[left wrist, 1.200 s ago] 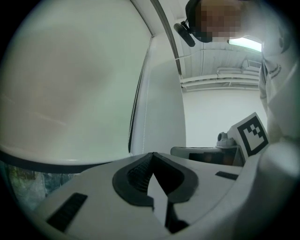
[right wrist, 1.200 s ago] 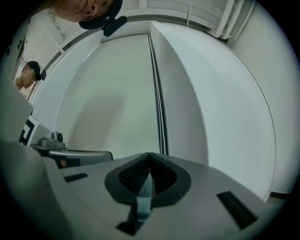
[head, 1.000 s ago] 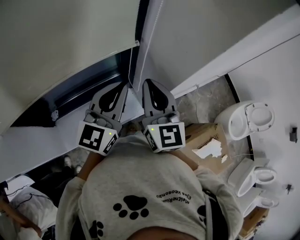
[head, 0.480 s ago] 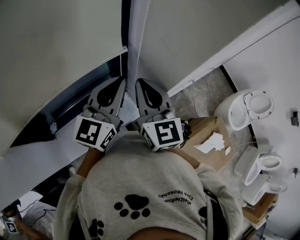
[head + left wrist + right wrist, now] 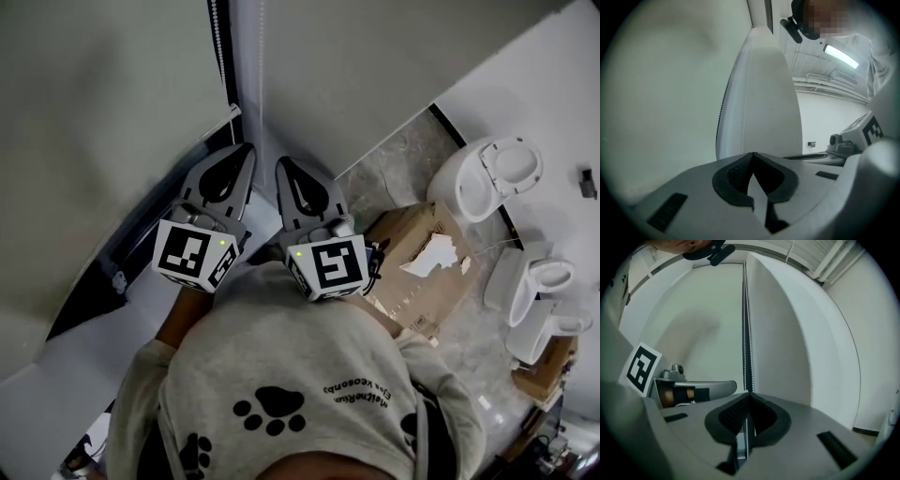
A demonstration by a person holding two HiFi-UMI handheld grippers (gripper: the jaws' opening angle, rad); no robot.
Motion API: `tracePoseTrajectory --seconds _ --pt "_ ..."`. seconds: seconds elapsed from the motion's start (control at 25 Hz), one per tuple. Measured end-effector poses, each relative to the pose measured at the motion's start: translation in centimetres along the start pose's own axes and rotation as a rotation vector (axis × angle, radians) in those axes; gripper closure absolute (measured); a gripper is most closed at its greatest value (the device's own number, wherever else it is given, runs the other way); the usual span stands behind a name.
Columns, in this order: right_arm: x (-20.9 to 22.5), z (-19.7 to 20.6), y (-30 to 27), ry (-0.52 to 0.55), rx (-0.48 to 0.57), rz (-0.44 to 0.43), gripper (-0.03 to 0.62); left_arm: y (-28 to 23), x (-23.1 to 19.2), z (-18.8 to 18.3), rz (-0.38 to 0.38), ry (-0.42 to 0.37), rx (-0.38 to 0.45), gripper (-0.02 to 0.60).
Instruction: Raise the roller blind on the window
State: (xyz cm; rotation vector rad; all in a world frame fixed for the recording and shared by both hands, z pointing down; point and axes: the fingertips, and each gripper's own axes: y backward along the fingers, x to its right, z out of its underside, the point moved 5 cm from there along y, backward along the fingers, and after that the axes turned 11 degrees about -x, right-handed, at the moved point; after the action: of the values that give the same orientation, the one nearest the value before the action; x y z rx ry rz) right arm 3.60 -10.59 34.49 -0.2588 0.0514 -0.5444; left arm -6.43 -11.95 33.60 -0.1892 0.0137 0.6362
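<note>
The pale roller blind (image 5: 103, 103) hangs at the upper left, its bottom bar (image 5: 202, 131) slanting just above my grippers. A thin bead chain (image 5: 261, 84) runs down beside the blind's edge. My right gripper (image 5: 279, 161) points up along it. In the right gripper view the bead chain (image 5: 749, 343) enters the tips of the right gripper (image 5: 750, 393) and shows again inside the jaw opening, so it is shut on the chain. My left gripper (image 5: 248, 148) sits close beside it, shut. In the left gripper view the chain (image 5: 743, 117) drops behind the left gripper (image 5: 753, 153), just left of its tips.
A white sill (image 5: 84, 356) and a dark window frame (image 5: 141, 234) lie below the blind. To the right stand a torn cardboard box (image 5: 422, 272) and two white toilets (image 5: 497, 178) (image 5: 539, 281) on a stone floor (image 5: 394, 169). The person's grey sweatshirt (image 5: 281, 375) fills the foreground.
The head view has swung, and the blind's bottom corner now sits lower and closer to the gripper tips. Both grippers stay side by side and shut.
</note>
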Motion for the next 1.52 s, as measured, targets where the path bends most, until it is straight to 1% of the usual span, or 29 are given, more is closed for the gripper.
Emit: tracePoseTrajectory --seconds 0.12,0.24,0.4,0.48,0.64,0.72,1.0,1.2,1.4,1.52 --pt "0.1 0.0 0.2 -0.007 -0.010 0.039 0.585 -0.6 -0.5 -0.2 0.017 -0.016 -0.025 0.572" --pt "-0.2 0.0 0.2 -0.003 0.005 0.047 0.585 -1.0 -1.1 -0.2 0.037 -0.030 -0.036 0.572" --pt "-0.2 0.1 0.5 -0.005 -0.003 0.078 0.585 -1.6 -1.4 0.2 0.091 -0.026 -0.047 0.571" --pt "-0.2 0.1 0.7 -0.007 0.013 0.088 0.585 -2.1 -1.5 0.3 0.112 -0.025 -0.056 0.571" --pt "0.1 0.1 1.1 -0.017 0.019 0.108 0.585 -2.9 -1.9 0.2 0.128 -0.026 -0.056 0.564" --pt "0.4 0.0 1.4 -0.021 0.014 0.131 0.585 -3.5 -2.1 -0.1 0.145 -0.023 -0.061 0.476" --pt "1.2 0.5 2.4 -0.031 0.008 0.176 0.585 -4.8 -2.3 -0.2 0.168 -0.030 -0.063 0.482" --pt "1.3 0.5 2.9 -0.030 0.012 0.186 0.585 -5.6 -2.3 -0.5 0.169 -0.045 -0.073 0.566" --pt "1.5 1.0 3.1 -0.037 -0.018 0.193 0.585 -5.1 -2.1 -0.1 0.199 -0.035 -0.091 0.572" --pt "1.2 0.8 2.9 -0.027 -0.010 0.176 0.585 -4.4 -1.5 0.7 0.221 -0.034 -0.112 0.572"
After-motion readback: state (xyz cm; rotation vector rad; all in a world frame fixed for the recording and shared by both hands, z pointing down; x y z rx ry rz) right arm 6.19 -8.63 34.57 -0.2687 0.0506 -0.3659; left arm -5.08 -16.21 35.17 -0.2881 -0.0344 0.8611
